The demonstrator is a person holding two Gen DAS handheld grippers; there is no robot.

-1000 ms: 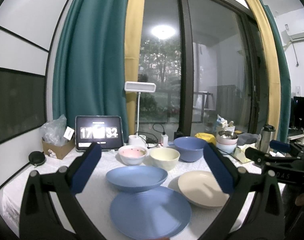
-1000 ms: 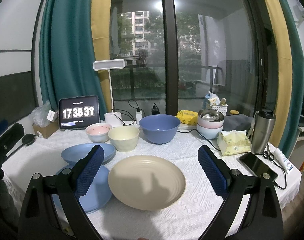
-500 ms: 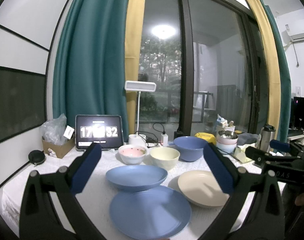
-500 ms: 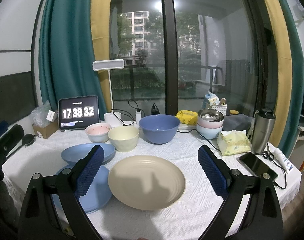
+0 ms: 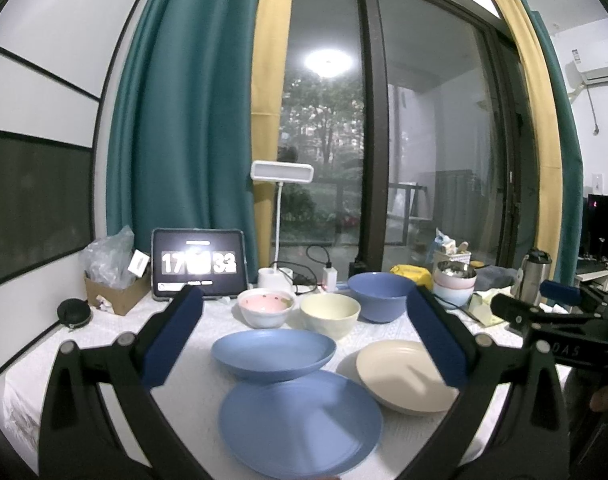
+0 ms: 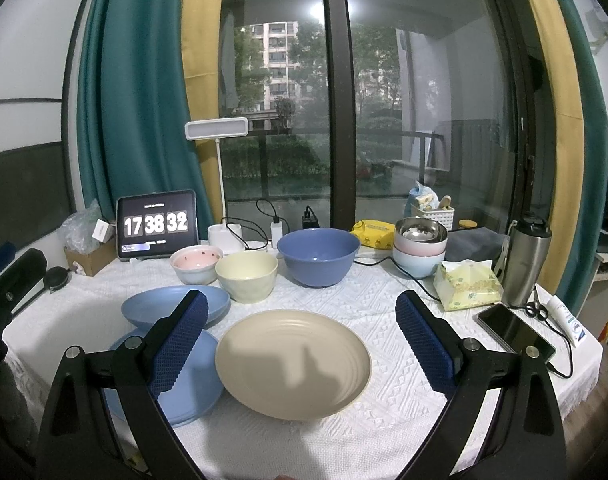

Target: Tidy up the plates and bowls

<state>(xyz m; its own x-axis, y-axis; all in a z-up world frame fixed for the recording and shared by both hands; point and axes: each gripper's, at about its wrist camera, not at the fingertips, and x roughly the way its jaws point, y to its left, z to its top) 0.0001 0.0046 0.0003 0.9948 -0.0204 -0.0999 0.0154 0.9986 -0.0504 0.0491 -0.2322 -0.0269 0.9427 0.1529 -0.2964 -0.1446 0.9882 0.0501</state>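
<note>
**A:** Three plates and three bowls loose on the table, nothing stacked yet; I'd say we're at the very start, before the first pick. Left gripper hangs with its jaws wide apart, empty, looking over the flat blue plate; right gripper is just as wide and empty, with the cream plate right between its fingers in view.

**B:** Where's the rest sitting?

**A:** Deep blue plate is behind the flat one and seems to overlap its rim; can't tell if they touch. Behind the plates is a row: pink bowl, cream bowl, big blue bowl; further right there's a stack of bowls already nested.

**B:** So next move?

**A:** My guess, the right one drops to the cream plate's near rim and pinches it; the rim is low and thin, so it needs a shallow angle; then lift it onto a blue plate.
</note>
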